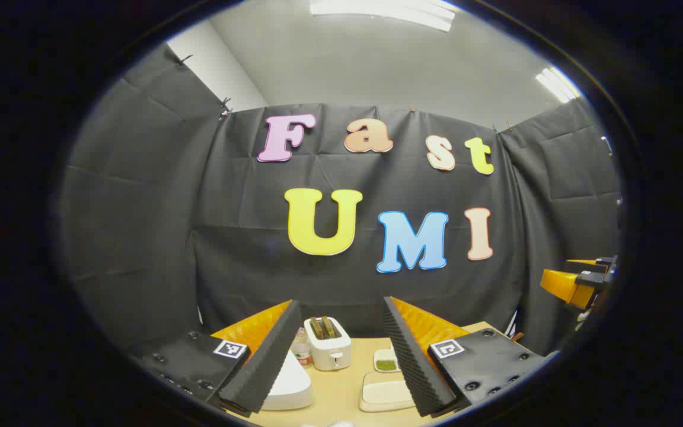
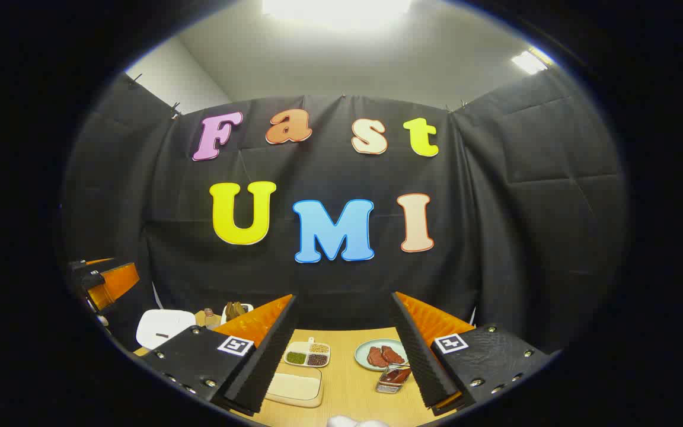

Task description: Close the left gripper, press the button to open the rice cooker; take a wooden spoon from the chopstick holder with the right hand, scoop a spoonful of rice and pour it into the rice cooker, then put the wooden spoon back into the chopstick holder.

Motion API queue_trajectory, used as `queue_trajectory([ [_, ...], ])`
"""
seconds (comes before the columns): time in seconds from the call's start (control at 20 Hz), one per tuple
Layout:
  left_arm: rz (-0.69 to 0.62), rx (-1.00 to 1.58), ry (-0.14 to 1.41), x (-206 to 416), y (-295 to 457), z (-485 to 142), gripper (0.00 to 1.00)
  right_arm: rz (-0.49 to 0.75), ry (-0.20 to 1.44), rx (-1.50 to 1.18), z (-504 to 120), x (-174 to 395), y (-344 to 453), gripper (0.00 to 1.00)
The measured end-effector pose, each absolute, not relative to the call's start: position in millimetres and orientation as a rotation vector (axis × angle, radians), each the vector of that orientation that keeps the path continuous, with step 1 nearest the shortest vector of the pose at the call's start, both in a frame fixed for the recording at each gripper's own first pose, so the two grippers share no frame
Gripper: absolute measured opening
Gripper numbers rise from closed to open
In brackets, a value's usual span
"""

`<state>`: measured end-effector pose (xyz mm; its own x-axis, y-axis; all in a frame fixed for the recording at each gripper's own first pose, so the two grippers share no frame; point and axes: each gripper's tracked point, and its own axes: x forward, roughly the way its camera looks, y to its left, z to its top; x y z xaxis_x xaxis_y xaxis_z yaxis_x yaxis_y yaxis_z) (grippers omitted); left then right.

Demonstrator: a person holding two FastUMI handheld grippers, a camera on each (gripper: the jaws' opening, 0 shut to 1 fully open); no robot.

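The white rice cooker (image 1: 287, 385) sits low on the table with its lid down, just behind my left finger in the left gripper view. It also appears at the left in the right gripper view (image 2: 163, 326). My left gripper (image 1: 340, 314) is open, held above the table with nothing between its fingers. My right gripper (image 2: 344, 308) is open too and holds nothing. A shallow tray of pale rice (image 2: 294, 386) lies below it, and the same tray (image 1: 386, 394) lies near my left gripper's right finger. A small metal holder (image 2: 395, 376) with brown utensils stands by the right finger.
On the wooden table (image 2: 347, 391) are a white toaster (image 1: 328, 343), a small bottle (image 1: 301, 350), a divided dish of beans (image 2: 308, 354) and a plate of meat (image 2: 383, 354). Black cloth walls close in the back and sides. Each gripper shows at the other view's edge.
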<state>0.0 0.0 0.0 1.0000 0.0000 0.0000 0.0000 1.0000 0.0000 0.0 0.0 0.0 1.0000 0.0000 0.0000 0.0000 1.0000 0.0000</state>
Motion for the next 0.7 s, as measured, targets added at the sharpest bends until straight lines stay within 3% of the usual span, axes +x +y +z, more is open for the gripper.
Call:
queue_trajectory([
  [0.1,-0.003,0.0,-0.009,-0.3,-3.8,3.1,0.93,0.004,0.003,-0.009,-0.8,0.7,1.2,0.95],
  [0.2,-0.003,0.002,-0.012,1.3,-4.2,2.7,1.0,0.004,-0.001,-0.012,1.2,0.4,0.6,0.95],
  [0.3,-0.003,0.002,-0.014,1.3,-4.7,2.3,1.0,0.005,-0.002,-0.011,2.2,0.4,1.1,0.95],
  [0.4,-0.002,0.001,-0.016,2.2,-4.3,3.7,0.93,0.006,0.0,-0.018,1.9,0.6,-0.2,0.95],
  [0.6,-0.003,0.007,-0.022,1.1,-5.4,4.9,0.93,0.002,0.0,-0.016,4.0,-1.0,-2.2,0.95],
  [0.7,-0.004,0.007,-0.022,1.4,-6.0,4.7,0.98,0.002,-0.003,-0.02,5.1,-2.6,-2.5,0.95],
])
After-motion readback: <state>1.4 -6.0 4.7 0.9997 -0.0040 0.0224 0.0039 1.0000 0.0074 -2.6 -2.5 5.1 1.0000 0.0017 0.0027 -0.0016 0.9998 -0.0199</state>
